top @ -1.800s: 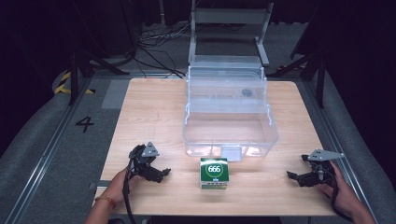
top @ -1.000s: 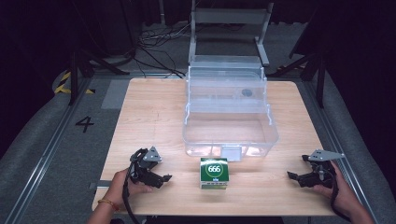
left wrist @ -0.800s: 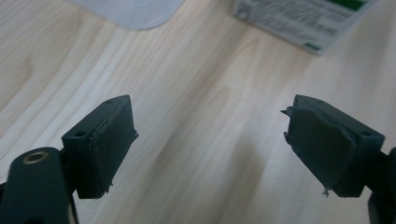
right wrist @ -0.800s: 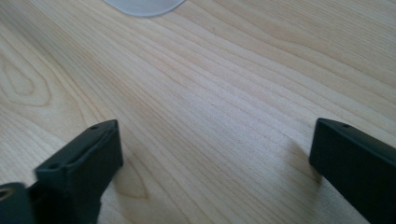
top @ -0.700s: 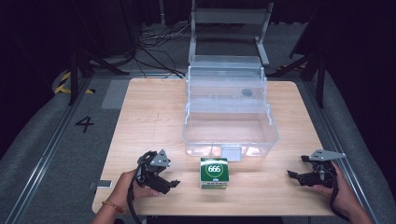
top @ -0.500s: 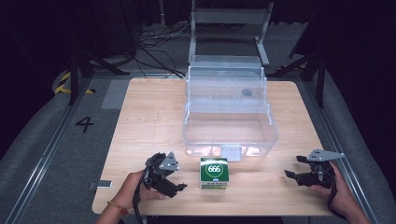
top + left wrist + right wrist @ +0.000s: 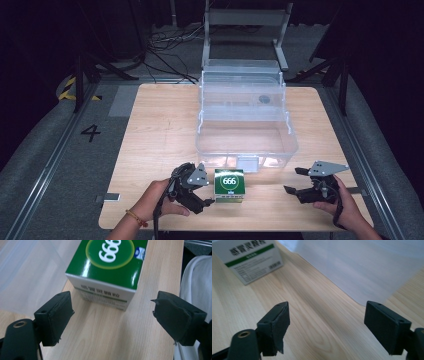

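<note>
Just ahead of the left gripper's (image 7: 111, 317) wide-spread fingers, untouched, sits the green box (image 7: 110, 267).

The green box (image 7: 229, 185) stands on the desk (image 7: 155, 130) just in front of the clear plastic bin (image 7: 245, 135), leaving only a narrow strip of bare wood between them. The left gripper (image 7: 202, 192) sits just beside the box's left side, fingers (image 7: 56, 315) apart with bare wood between them. To the box's right, open desk runs to the right gripper (image 7: 292, 182). The bin blocks the desk's middle; its left flank lies bare.
</note>
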Demonstrator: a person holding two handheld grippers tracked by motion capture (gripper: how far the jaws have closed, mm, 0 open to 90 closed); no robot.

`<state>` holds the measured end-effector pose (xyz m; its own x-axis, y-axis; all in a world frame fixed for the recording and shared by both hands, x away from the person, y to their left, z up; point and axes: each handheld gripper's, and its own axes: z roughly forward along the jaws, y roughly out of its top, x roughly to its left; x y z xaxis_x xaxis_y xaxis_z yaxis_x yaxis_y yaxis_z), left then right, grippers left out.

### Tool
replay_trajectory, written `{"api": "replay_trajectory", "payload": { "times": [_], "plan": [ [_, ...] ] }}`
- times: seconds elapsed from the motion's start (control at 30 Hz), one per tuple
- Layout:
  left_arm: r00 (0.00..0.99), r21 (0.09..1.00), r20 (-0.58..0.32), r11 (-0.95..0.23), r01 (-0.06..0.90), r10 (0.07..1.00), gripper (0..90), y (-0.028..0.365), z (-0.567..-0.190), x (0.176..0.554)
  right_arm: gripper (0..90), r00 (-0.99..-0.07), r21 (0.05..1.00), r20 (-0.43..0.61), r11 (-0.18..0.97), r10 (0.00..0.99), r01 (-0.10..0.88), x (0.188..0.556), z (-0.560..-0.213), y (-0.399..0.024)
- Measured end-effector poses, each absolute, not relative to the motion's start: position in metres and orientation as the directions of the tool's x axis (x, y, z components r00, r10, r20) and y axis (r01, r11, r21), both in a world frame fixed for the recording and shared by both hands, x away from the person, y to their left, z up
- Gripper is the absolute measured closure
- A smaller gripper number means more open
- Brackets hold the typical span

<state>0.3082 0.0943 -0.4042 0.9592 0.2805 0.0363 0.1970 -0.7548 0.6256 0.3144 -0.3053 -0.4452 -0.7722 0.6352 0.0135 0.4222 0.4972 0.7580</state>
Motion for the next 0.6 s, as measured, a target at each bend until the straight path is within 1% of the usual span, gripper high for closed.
{"api": "replay_trajectory", "payload": {
  "times": [0.03, 0.13, 0.2, 0.23, 0.27, 0.33, 0.4, 0.47, 0.6],
  "plan": [
    [0.963, 0.618, 0.044, -0.765, 0.183, 0.266, 15.9, 0.091, -0.403, 0.307, 25.7, -0.781, 0.755, 0.011, 0.507, 0.625, 0.416, 0.313, -0.443, -0.296],
    [0.964, 0.623, 0.044, -0.762, 0.178, 0.261, 15.8, 0.088, -0.401, 0.309, 27.8, -0.792, 0.758, 0.007, 0.513, 0.611, 0.403, 0.312, -0.441, -0.285],
    [0.965, 0.630, 0.046, -0.757, 0.173, 0.259, 15.7, 0.085, -0.400, 0.310, 32.2, -0.803, 0.764, 0.005, 0.516, 0.597, 0.388, 0.311, -0.440, -0.275],
    [0.966, 0.629, 0.044, -0.758, 0.173, 0.257, 15.4, 0.084, -0.399, 0.310, 34.3, -0.809, 0.762, -0.012, 0.530, 0.587, 0.373, 0.310, -0.439, -0.266],
    [0.967, 0.621, 0.054, -0.766, 0.164, 0.250, 15.4, 0.083, -0.398, 0.310, 34.3, -0.809, 0.762, -0.012, 0.530, 0.587, 0.373, 0.310, -0.439, -0.266],
    [0.970, 0.619, 0.049, -0.770, 0.158, 0.239, 15.3, 0.080, -0.397, 0.313, 38.2, -0.815, 0.758, -0.017, 0.539, 0.580, 0.368, 0.310, -0.440, -0.256],
    [0.970, 0.605, 0.061, -0.782, 0.153, 0.237, 15.1, 0.077, -0.397, 0.316, 38.5, -0.824, 0.754, -0.001, 0.542, 0.566, 0.371, 0.312, -0.441, -0.246],
    [0.971, 0.603, 0.054, -0.782, 0.156, 0.234, 15.1, 0.075, -0.396, 0.320, 38.6, -0.835, 0.748, -0.017, 0.561, 0.550, 0.354, 0.315, -0.441, -0.236],
    [0.973, 0.587, 0.069, -0.798, 0.140, 0.222, 13.8, 0.069, -0.395, 0.328, 38.4, -0.841, 0.746, -0.017, 0.567, 0.541, 0.350, 0.321, -0.441, -0.223]
  ]
}}
